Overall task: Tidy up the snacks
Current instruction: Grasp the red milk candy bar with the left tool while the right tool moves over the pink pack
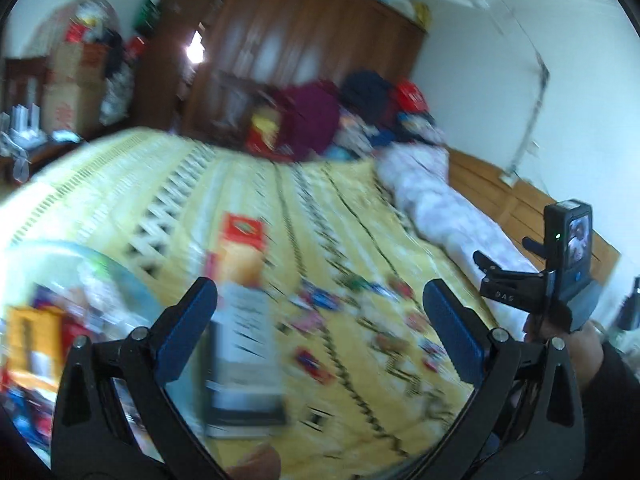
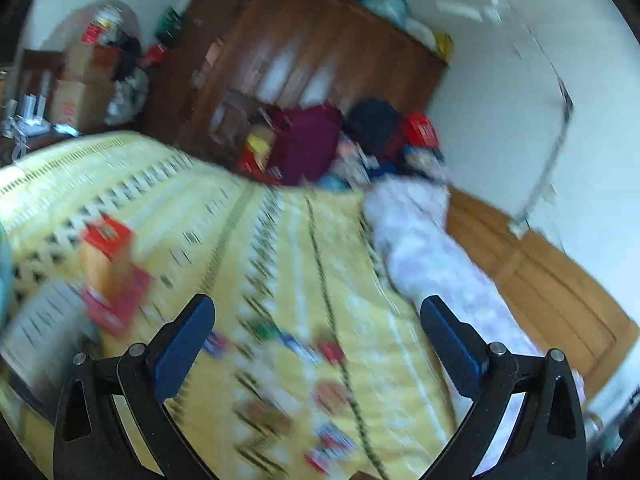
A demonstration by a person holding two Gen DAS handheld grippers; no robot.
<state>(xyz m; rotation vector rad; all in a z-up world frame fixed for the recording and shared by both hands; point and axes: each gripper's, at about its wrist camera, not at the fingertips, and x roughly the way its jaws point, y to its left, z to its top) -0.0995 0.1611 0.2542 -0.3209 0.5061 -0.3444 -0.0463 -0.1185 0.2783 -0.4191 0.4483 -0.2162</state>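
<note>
Both frames heavily motion-blurred, so details are soft. Left tool [image 1: 320,320] released, fingers spread wide, nothing between them. Right tool [image 2: 318,334] likewise spread and empty.

Small snack packets [image 1: 320,300] lie scattered on the yellow bed cover [image 1: 160,184], just ahead of and between the left tool's fingers; in the right wrist view the packets [image 2: 332,352] sit ahead of and below that tool. A tall red-topped carton [image 1: 244,248] stands ahead of the left finger. A clear container [image 1: 80,280] already holding snacks sits off to the left (probably the destination).

Judgement: packets look light, crinkly, slippery and crushable. Pinch across the flat middle or a sealed edge, gently. Soft bedding will give under pressure.
</note>
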